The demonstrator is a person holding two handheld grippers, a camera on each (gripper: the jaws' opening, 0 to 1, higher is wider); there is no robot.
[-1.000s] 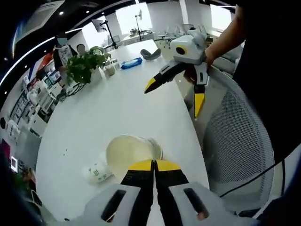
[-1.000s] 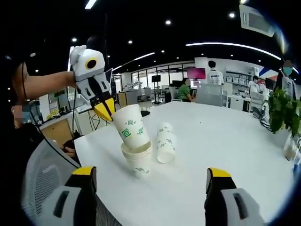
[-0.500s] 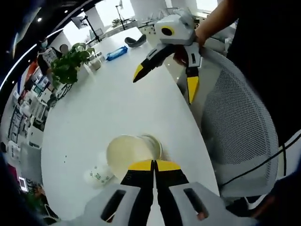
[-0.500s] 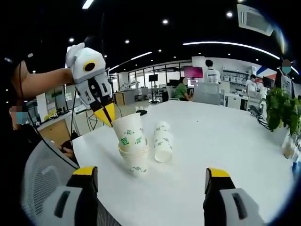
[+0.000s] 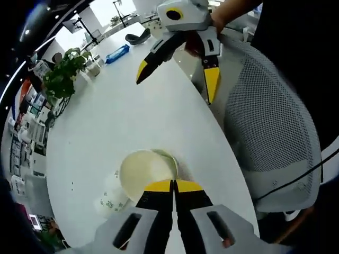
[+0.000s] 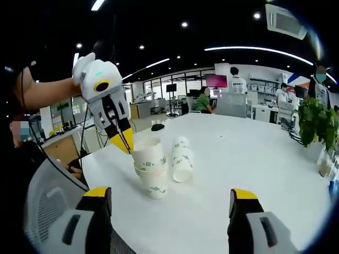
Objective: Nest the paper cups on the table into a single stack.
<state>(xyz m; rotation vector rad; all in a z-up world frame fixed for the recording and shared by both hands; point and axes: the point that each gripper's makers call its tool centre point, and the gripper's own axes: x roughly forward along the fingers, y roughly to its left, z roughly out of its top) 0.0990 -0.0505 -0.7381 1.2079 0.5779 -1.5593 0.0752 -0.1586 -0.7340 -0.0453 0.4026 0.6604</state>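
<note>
My left gripper (image 5: 173, 182) is shut on the rim of a white paper cup (image 5: 142, 172) with green print. In the right gripper view, the left gripper (image 6: 126, 145) holds that top cup (image 6: 149, 156) upright, sunk into a short stack of cups (image 6: 153, 182) near the white table's edge. Just right of the stack and close to it stands a second pair of nested cups (image 6: 181, 159), seen beside the held cup as nested cups (image 5: 108, 198). My right gripper (image 6: 169, 194) is open and holds nothing, well back from the cups. It hangs open over the table edge as the right gripper (image 5: 175, 87).
The long white table (image 6: 249, 159) stretches away. A grey mesh chair (image 5: 270, 121) stands at the near table edge. A potted plant (image 6: 318, 124) and small items sit at the far end. People (image 6: 238, 82) are in the office behind.
The left gripper has lowered its cup from a tilted pose above the stack to upright and nested deep into it. The right gripper stays open and nearly still.
</note>
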